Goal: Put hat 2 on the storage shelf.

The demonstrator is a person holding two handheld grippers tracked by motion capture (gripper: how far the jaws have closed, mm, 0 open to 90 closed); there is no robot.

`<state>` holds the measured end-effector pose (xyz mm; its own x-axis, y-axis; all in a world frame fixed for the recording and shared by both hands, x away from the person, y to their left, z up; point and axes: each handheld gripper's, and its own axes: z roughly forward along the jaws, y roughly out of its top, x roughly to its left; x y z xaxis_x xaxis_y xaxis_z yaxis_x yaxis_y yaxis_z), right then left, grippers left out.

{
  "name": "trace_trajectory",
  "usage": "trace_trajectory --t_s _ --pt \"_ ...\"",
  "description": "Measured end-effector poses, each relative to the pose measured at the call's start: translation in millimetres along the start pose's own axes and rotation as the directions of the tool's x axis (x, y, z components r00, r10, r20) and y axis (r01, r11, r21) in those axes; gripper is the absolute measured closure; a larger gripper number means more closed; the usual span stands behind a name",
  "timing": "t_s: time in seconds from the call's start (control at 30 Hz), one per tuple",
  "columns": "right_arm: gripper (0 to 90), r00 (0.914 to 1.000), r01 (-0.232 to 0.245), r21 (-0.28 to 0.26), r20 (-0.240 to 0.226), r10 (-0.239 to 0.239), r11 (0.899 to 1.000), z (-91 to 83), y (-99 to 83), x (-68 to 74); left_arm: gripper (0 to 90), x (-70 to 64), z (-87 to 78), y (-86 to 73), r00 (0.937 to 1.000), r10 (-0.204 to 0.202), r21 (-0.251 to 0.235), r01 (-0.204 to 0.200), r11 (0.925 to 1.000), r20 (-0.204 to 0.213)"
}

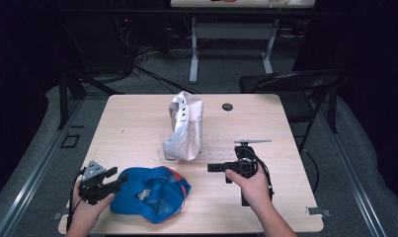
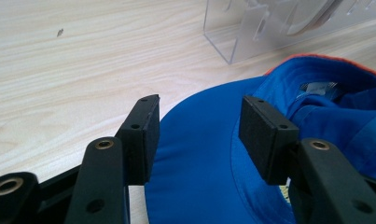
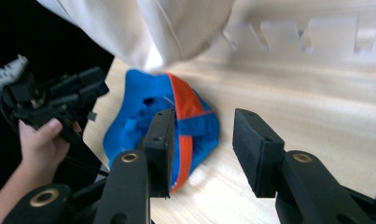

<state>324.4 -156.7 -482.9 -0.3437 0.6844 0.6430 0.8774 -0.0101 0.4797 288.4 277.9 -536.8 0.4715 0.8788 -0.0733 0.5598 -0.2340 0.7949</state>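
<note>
A blue cap with orange trim (image 1: 152,195) lies upside down near the table's front left. My left gripper (image 1: 118,177) is open at the cap's left edge; in the left gripper view the gripper (image 2: 199,126) has its jaws spread over the blue brim (image 2: 195,158) without closing on it. A white cap (image 1: 184,128) stands on a clear acrylic rack (image 1: 221,143) at mid table. My right gripper (image 1: 214,168) is open to the right of the blue cap and points left. In the right gripper view the gripper (image 3: 202,140) is empty, with the blue cap (image 3: 134,116) beyond it and the white cap (image 3: 167,28) above.
A small black disc (image 1: 227,106) lies on the table (image 1: 137,113) behind the rack. A black folding chair (image 1: 295,84) stands past the table's back right corner. Another table frame (image 1: 231,34) is farther back.
</note>
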Motion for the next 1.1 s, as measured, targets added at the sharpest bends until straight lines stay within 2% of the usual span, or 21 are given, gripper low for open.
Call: trace_trajectory --t_s 0.13,0.23,0.4,0.5,0.57,0.6,0.63,0.77,1.0,1.1 --pt "58.8 0.9998 -0.019 0.012 -0.001 0.019 1.000 9.6 -11.7 -8.3 48.0 -0.8 2.9 -1.2 0.9998 0.016 0.015 -0.016 0.9998 -0.010" --pt "58.7 0.9999 -0.016 0.024 -0.006 0.016 1.000 15.7 -18.3 -10.6 48.0 -2.1 5.1 -1.6 0.9995 0.025 0.025 -0.025 0.9994 -0.017" --pt "58.8 0.9993 -0.002 0.064 -0.036 0.004 0.998 34.8 -32.9 -9.4 48.0 -4.5 10.1 -2.5 0.9993 0.035 0.041 -0.035 0.9986 -0.011" --pt "58.7 0.9980 -0.010 0.093 -0.061 0.016 0.996 48.6 -40.7 -9.7 48.0 -6.3 10.7 -2.3 0.9994 0.035 0.037 -0.034 0.9987 -0.008" --pt "58.2 0.9956 -0.031 0.092 -0.086 0.039 0.995 56.8 -44.6 -9.8 47.9 -6.9 10.7 -2.4 0.9992 0.038 0.036 -0.038 0.9986 -0.009" --pt "57.8 0.9971 -0.019 0.114 -0.071 0.027 0.993 58.4 -44.9 -10.0 47.9 -6.8 10.7 -2.4 0.9992 0.039 0.036 -0.038 0.9986 -0.010" --pt "57.4 0.9936 -0.034 0.105 -0.103 0.045 0.994 63.6 -47.0 -9.2 47.9 -6.5 10.5 -2.5 0.9992 0.040 0.037 -0.039 0.9985 -0.011" --pt "55.8 0.9927 -0.016 0.129 -0.116 0.031 0.992 76.3 -51.1 -5.2 47.8 -5.5 9.4 -3.0 0.9991 0.040 0.036 -0.039 0.9986 -0.015" --pt "54.3 0.9918 -0.009 0.158 -0.124 0.029 0.987 90.4 -55.2 -3.4 47.5 -4.7 6.7 -5.8 0.9990 0.036 0.036 -0.035 0.9987 -0.026" --pt "54.0 0.9933 -0.005 0.173 -0.113 0.025 0.985 94.3 -55.5 -3.9 47.4 -3.7 4.0 -7.4 0.9988 0.035 0.035 -0.034 0.9988 -0.035"
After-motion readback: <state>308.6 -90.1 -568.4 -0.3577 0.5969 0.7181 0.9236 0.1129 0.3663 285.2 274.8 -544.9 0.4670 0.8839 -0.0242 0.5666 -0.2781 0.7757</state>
